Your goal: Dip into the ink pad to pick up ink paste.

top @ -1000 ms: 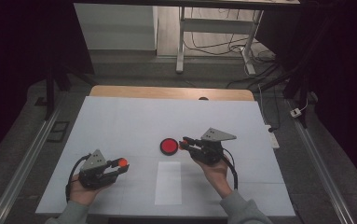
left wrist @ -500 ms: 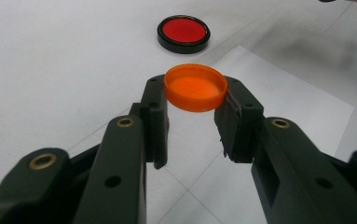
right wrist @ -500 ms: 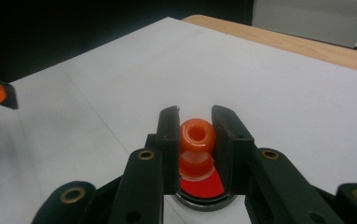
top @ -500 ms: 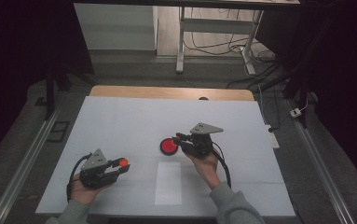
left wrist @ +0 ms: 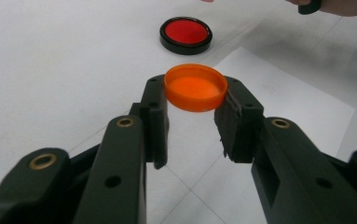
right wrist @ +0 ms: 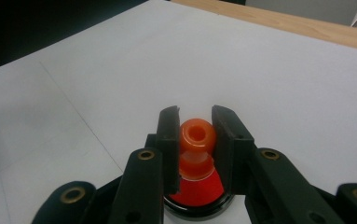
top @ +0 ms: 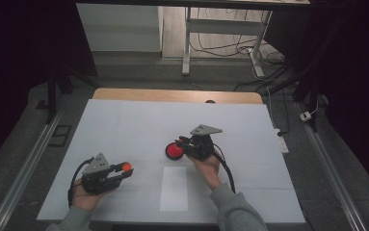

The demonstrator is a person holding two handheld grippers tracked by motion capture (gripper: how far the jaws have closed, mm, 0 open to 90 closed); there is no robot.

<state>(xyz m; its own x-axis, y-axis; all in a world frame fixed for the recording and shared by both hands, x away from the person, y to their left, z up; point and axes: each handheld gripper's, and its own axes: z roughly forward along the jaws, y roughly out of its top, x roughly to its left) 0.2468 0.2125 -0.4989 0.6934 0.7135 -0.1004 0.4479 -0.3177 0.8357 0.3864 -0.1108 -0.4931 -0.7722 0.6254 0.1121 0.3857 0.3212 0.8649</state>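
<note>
White counter (top: pixel 124 120), seen from above, with wooden far edge. Left tool (top: pixel 122 172), at near left in a hand (top: pixel 83 195), clenched on an orange cap (left wrist: pixel 195 87); cap held by its rim between the two pads, open side up, raised above the counter. Right tool (top: pixel 181 142), at centre in the other hand (top: pixel 206 166), clenched on an orange knob (right wrist: pixel 196 135) with a hole in its rounded end. Knob directly over a red disc with black rim (top: pixel 174 151), lying flat on the counter just left of the right tool; contact between knob base and disc not clear. White paper sheet (top: pixel 174 188) flat near the front edge, between the two hands.
</note>
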